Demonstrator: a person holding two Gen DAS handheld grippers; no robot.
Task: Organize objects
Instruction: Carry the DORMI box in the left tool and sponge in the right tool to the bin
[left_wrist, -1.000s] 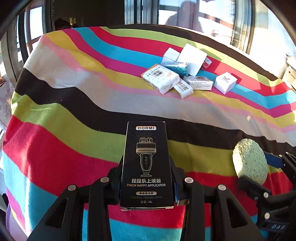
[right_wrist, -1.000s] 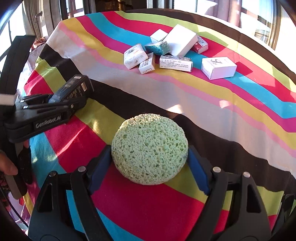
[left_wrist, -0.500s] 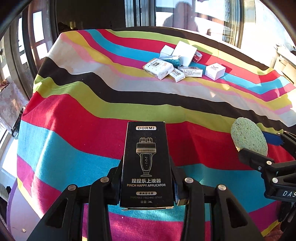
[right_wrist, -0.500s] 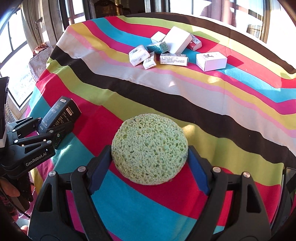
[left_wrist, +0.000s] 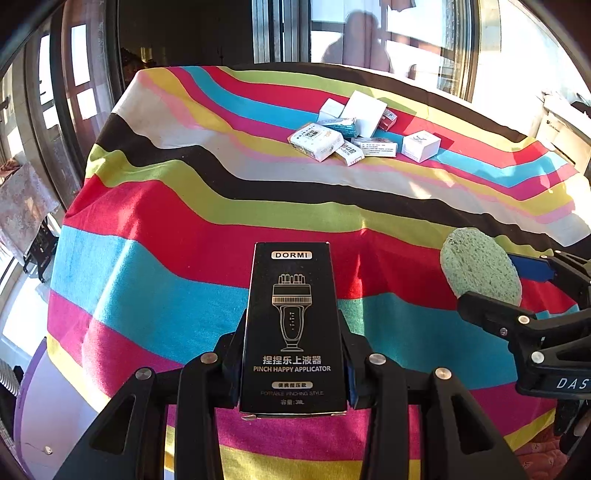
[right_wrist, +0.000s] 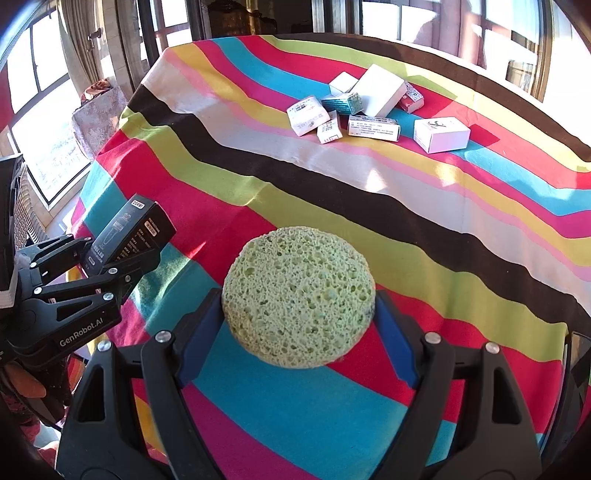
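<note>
From the left wrist cam, the left gripper (left_wrist: 291, 354) has its jaws pinched on the sides of a black DORMI box (left_wrist: 293, 328), held upright above the near edge of the striped tablecloth (left_wrist: 166, 229), not touching it as far as I can tell. Off to the right you can see the right gripper (left_wrist: 491, 280) carrying a round green sponge (left_wrist: 480, 271), also up in the air. Way at the far side of the table there's a cluster of small boxes (left_wrist: 354, 134), mostly white ones plus a teal one and a red one, all touching or overlapping, with one white cube box (left_wrist: 421, 145) sitting just beside the bunch. Switching to the right wrist cam: the right gripper (right_wrist: 299, 317) is squeezing the green sponge (right_wrist: 298, 301) between its blue pads (right_wrist: 201, 332), sponge hovering over the near stripes. The left gripper (right_wrist: 122, 254) shows at the left edge with the black DORMI box (right_wrist: 135, 230) tilted in its grip. Same cluster of small boxes (right_wrist: 354, 107) sits far off. So my read: both items are picked up but neither is placed yet, and if they're meant to join that pile, there's a whole table to cross. The pile itself looks pretty messy too, so tidying may be left.
</note>
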